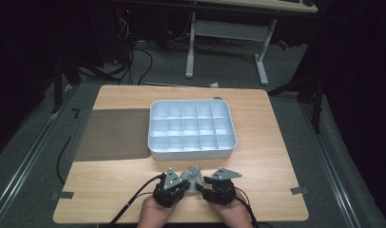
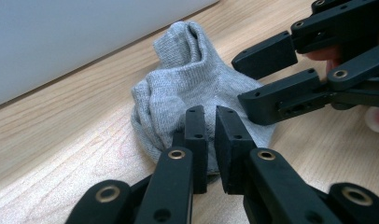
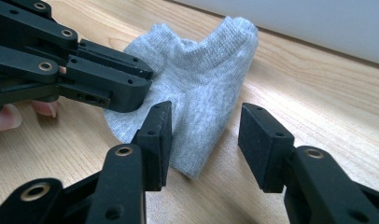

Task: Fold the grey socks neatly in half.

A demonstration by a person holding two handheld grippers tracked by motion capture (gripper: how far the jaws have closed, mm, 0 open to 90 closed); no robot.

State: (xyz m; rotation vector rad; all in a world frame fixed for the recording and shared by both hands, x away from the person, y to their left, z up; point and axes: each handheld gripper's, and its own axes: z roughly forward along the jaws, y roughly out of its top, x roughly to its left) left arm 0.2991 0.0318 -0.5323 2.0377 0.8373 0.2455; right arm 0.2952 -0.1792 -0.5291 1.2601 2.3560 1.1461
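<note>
Two hand-held grippers meet at a grey sock (image 1: 193,177) lying bunched on the bench (image 1: 110,185), just in front of the white tray (image 1: 191,127). The left hand-held gripper (image 2: 207,133) is pinched almost closed on a fold of the sock's near edge, while the right hand-held gripper (image 3: 205,140) stands wide, the sock's hanging corner between its jaws but not pressed. Judging by this, the sock is being folded or gathered; next the right needs to close on that corner.
</note>
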